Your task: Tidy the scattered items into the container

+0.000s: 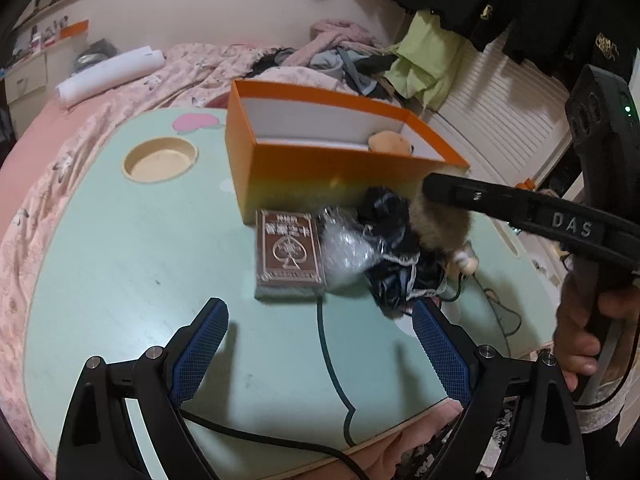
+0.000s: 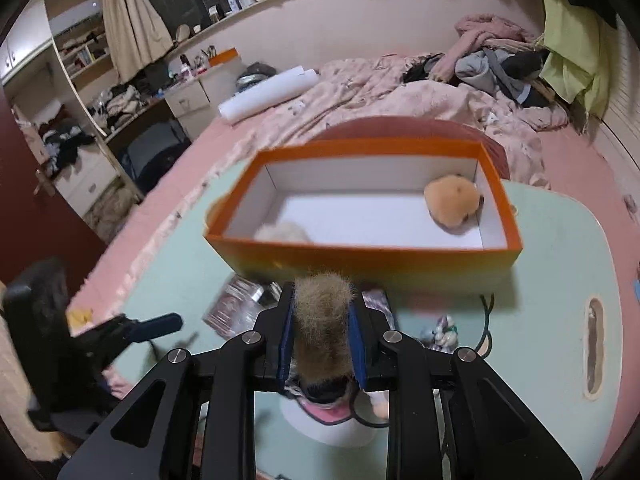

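Up front, the right hand-held gripper [image 2: 322,332] has its blue pads squeezed against a tan, furry plush toy [image 2: 322,320], carried above the pale green bench [image 1: 120,260], just short of the near wall of the open orange cardboard box [image 2: 360,260]. Inside the box, an orange-tan round plush [image 2: 452,202] sits at 2 o'clock and a whitish fluffy thing [image 2: 284,232] at 8 o'clock. The left hand-held gripper [image 1: 320,344] hangs wide open with nothing between its jaws. Beyond it, at 12 o'clock, lie a brown playing-card box [image 1: 288,256], a crumpled clear plastic wrapper [image 1: 346,252] and a dark tangled bundle [image 1: 396,240].
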